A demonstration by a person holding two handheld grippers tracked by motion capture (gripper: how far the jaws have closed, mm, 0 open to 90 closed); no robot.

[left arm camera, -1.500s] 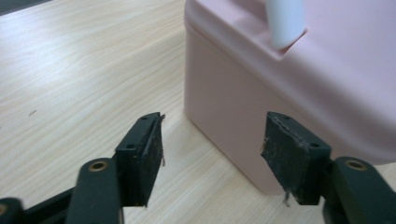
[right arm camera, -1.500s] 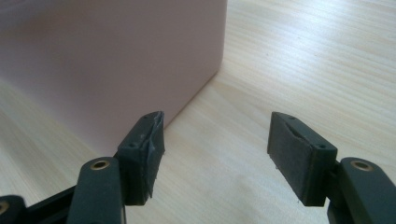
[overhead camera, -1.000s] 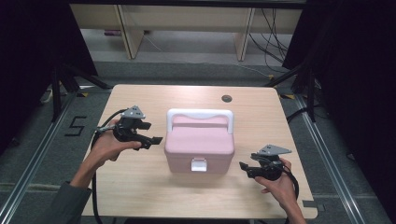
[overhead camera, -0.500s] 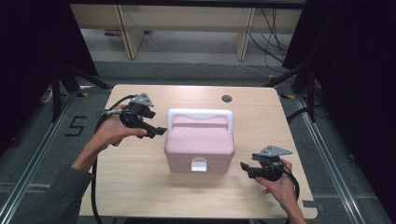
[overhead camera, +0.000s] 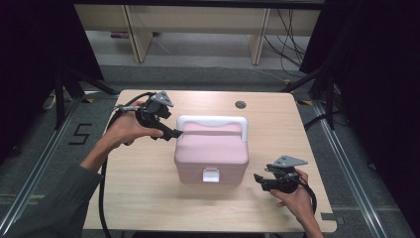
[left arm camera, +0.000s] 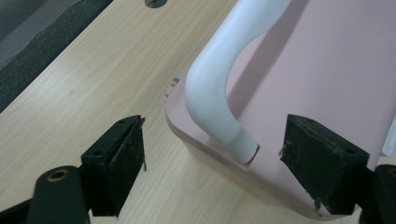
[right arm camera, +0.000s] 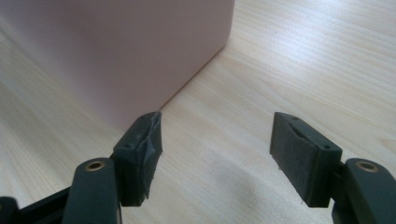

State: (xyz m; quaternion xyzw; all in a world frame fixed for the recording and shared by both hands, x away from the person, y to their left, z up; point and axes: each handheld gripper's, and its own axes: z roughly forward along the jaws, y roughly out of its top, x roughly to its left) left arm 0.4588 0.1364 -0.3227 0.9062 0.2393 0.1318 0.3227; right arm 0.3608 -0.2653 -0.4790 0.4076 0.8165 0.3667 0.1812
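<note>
A pink box (overhead camera: 212, 151) with a white handle (overhead camera: 212, 120) folded toward its back and a white front latch (overhead camera: 210, 175) stands mid-table. My left gripper (overhead camera: 176, 134) hovers at the box's back left corner, open. In the left gripper view its jaws straddle the handle's curved end (left arm camera: 215, 98) without touching it, above the pink lid (left arm camera: 327, 70). My right gripper (overhead camera: 257, 179) rests low over the table to the right of the box's front, open and pointing at it. The right gripper view shows the box's wall (right arm camera: 116, 51) just ahead and bare wood between the pads.
The wooden table (overhead camera: 143, 193) has a round cable hole (overhead camera: 240, 104) near its back edge. Cables trail from both grippers across the table's left and right. Dark curtains and floor rails flank the table, with shelving legs behind.
My left gripper has risen and moved right and toward the back, from beside the box's left wall to the handle's left end. The right gripper has stayed in place.
</note>
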